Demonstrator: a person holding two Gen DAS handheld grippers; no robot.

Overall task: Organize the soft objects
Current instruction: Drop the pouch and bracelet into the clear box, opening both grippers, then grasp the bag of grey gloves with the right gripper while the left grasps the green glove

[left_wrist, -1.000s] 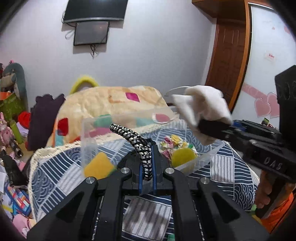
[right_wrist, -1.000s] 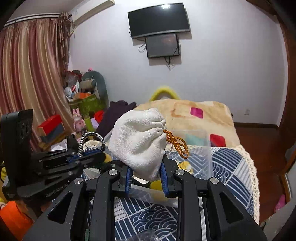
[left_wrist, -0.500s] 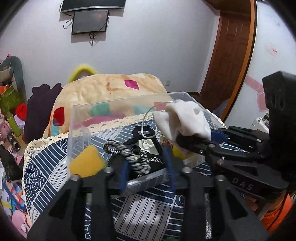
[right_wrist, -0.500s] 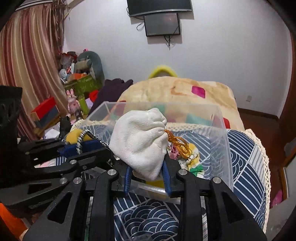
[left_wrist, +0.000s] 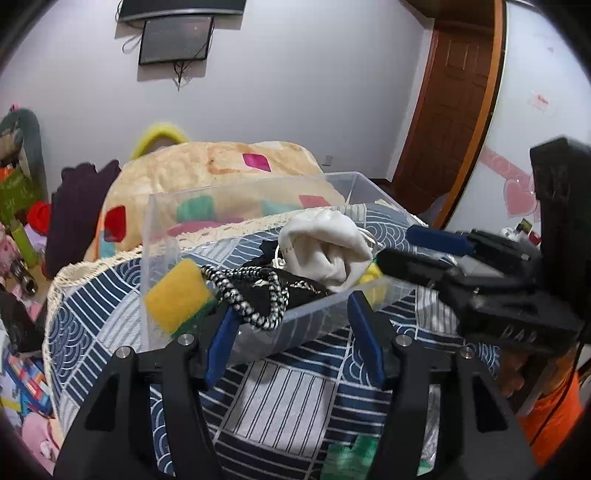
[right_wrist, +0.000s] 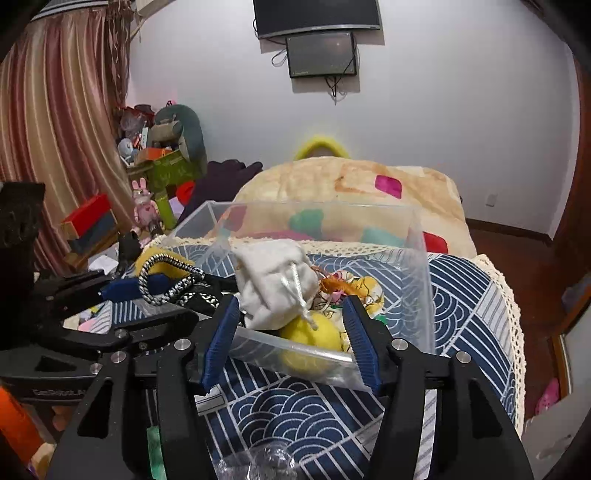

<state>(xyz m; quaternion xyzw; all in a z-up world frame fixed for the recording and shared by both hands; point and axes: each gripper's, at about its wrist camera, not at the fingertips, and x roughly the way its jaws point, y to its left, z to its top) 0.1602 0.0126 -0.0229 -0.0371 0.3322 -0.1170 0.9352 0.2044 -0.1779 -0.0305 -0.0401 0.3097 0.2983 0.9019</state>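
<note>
Both wrist views look forward, close over the same clear bin [left_wrist: 258, 192], side by side.

Both hand-held grippers [left_wrist: 291, 332] [right_wrist: 290, 338] agape, empty

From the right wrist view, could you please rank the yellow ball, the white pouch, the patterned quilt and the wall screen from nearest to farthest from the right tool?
1. Yellow ball, in the box, just ahead.
2. White pouch, left above the ball.
3. Patterned quilt, behind the box.
4. Wall screen, high on the far wall.

place: home bedroom | cues: bed with patterned blanket [right_wrist: 369, 188], wall TV [right_wrist: 317, 16], curtains [right_wrist: 55, 110], plush toys [right_wrist: 177, 129]
</note>
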